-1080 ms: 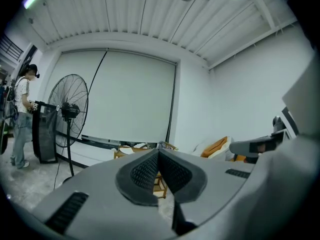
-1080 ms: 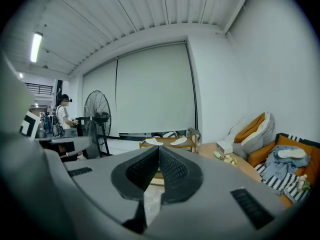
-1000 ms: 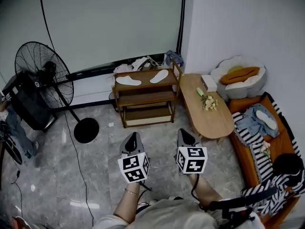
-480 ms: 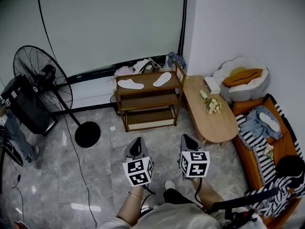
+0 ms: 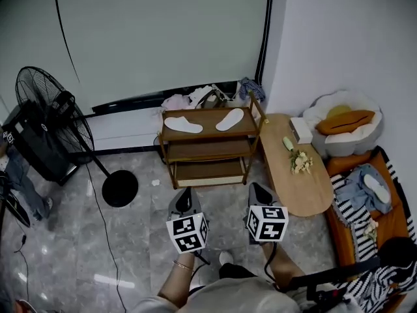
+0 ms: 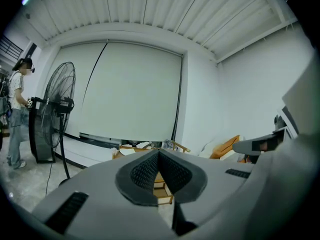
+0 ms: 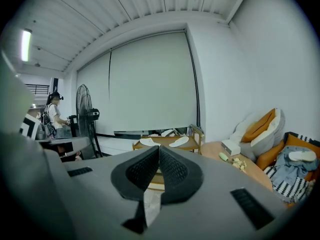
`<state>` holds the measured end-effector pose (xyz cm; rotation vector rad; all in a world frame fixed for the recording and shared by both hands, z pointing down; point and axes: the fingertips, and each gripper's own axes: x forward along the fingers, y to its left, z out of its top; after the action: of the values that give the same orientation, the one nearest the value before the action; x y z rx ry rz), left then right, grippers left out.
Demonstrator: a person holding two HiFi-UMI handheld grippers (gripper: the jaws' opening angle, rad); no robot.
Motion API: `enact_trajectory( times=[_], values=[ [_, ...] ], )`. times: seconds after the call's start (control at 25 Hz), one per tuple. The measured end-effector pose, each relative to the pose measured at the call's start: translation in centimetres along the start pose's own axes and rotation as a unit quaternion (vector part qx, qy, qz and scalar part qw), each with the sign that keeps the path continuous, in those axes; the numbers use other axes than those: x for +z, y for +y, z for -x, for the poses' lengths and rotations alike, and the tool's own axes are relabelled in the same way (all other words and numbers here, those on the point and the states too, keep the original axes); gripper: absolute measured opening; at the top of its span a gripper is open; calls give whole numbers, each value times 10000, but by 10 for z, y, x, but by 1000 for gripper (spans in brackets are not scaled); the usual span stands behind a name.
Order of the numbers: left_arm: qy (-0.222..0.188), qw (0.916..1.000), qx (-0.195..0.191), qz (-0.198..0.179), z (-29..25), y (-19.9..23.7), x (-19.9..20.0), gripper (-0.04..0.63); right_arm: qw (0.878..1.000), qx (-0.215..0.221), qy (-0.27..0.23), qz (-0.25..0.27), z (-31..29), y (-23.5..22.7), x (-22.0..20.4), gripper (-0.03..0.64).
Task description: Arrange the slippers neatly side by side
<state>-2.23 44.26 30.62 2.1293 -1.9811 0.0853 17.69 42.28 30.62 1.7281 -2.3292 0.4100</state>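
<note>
Two white slippers lie apart on the top shelf of a wooden rack [image 5: 207, 133]: the left slipper [image 5: 183, 124] and the right slipper [image 5: 230, 119], angled away from each other. They also show small in the right gripper view as left slipper [image 7: 148, 142] and right slipper [image 7: 179, 142]. My left gripper [image 5: 185, 196] and right gripper [image 5: 255, 191] hover side by side over the floor in front of the rack, well short of it. Both are shut with nothing in them, tips meeting at left gripper [image 6: 158, 153] and right gripper [image 7: 158, 148].
A standing fan [image 5: 49, 117] with its round base [image 5: 119, 188] is at the left. An oval wooden table [image 5: 296, 178] with flowers and a box stands right of the rack. Behind it are cushions [image 5: 343, 124] and an orange couch [image 5: 384, 217]. A person [image 6: 16, 114] stands far left.
Both grippers have moved forward toward the rack together, and the view has shifted so the rack sits lower and closer. Jaws stay shut.
</note>
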Motion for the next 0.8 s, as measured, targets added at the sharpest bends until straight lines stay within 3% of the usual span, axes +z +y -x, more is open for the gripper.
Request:
enact_trajectory(
  times=[0.8],
  values=[
    [91, 9991, 293, -295, -163, -2, 28, 8, 9996, 241, 87, -69, -150, -64, 53, 34]
  ],
)
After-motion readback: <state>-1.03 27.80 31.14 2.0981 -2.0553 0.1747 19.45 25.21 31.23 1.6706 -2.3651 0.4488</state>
